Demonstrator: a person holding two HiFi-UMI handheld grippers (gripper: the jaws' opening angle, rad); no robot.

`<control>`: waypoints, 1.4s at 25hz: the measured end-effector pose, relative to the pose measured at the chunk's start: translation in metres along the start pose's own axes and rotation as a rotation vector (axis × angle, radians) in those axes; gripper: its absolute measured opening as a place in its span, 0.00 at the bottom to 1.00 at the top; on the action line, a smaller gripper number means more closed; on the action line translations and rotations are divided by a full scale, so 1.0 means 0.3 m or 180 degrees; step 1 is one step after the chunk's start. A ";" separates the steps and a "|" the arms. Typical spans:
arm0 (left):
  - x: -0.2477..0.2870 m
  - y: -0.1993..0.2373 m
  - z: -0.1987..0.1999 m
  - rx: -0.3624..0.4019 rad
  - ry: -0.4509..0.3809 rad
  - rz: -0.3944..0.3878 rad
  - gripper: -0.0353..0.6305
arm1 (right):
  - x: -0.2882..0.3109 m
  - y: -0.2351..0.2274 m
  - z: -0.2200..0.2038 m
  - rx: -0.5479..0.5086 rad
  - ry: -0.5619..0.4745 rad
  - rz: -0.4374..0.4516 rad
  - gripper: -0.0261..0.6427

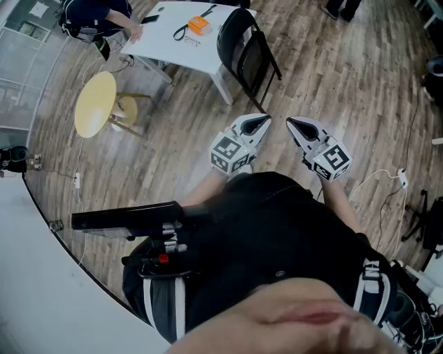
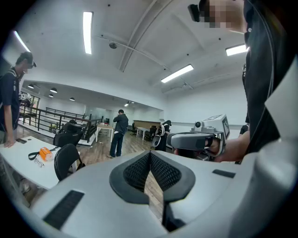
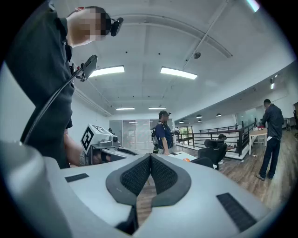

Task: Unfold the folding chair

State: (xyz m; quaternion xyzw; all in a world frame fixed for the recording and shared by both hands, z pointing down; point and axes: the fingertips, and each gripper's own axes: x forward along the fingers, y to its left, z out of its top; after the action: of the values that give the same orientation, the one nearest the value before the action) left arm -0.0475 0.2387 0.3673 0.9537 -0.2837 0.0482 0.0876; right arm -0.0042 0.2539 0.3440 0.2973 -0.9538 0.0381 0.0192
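Observation:
A black folding chair [image 1: 246, 50] stands folded against the white table [image 1: 173, 48], ahead of me in the head view. It also shows as the chair [image 2: 66, 161] at the left of the left gripper view and the chair [image 3: 203, 161] past the jaws in the right gripper view. My left gripper [image 1: 261, 123] is shut and empty, held level in front of my body, well short of the chair. My right gripper [image 1: 293, 124] is shut and empty too, beside the left one, tips turned toward each other. Each gripper view shows the other gripper alongside.
A round yellow stool [image 1: 95, 104] stands left of the table. On the table lie an orange box [image 1: 199, 25] and a dark strap. A person sits at the table's far left [image 1: 97, 17]. Others stand in the room [image 2: 120, 132]. A cable and plug lie on the wooden floor at right [image 1: 400, 177].

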 end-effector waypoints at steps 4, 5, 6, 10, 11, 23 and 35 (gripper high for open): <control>-0.021 0.006 -0.013 0.0018 -0.0044 0.0039 0.06 | 0.018 0.021 -0.009 -0.0015 0.0011 0.0021 0.05; -0.024 0.004 -0.014 0.0025 -0.0052 0.0038 0.06 | 0.021 0.027 -0.008 -0.0025 0.0001 0.0045 0.05; -0.025 0.002 -0.015 0.0029 -0.0056 0.0031 0.06 | 0.021 0.034 -0.003 -0.0030 -0.0019 0.0076 0.05; -0.031 -0.007 -0.020 0.0024 -0.0051 -0.0007 0.06 | 0.018 0.044 0.010 0.0018 -0.0095 0.0100 0.05; -0.034 -0.008 -0.020 0.0022 -0.0054 -0.0018 0.06 | 0.019 0.043 0.011 0.0035 -0.0107 0.0080 0.05; -0.059 -0.036 -0.017 0.0084 -0.0154 -0.0165 0.06 | 0.011 0.034 0.016 0.0227 -0.0270 0.0134 0.05; -0.065 0.060 -0.026 0.0110 -0.0142 -0.0144 0.06 | 0.118 0.033 0.008 0.0144 -0.0253 0.0188 0.05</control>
State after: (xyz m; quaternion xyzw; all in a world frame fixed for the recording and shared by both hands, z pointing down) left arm -0.0739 0.2358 0.3749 0.9620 -0.2632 0.0298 0.0659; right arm -0.0389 0.2418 0.3429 0.2707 -0.9611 0.0484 -0.0266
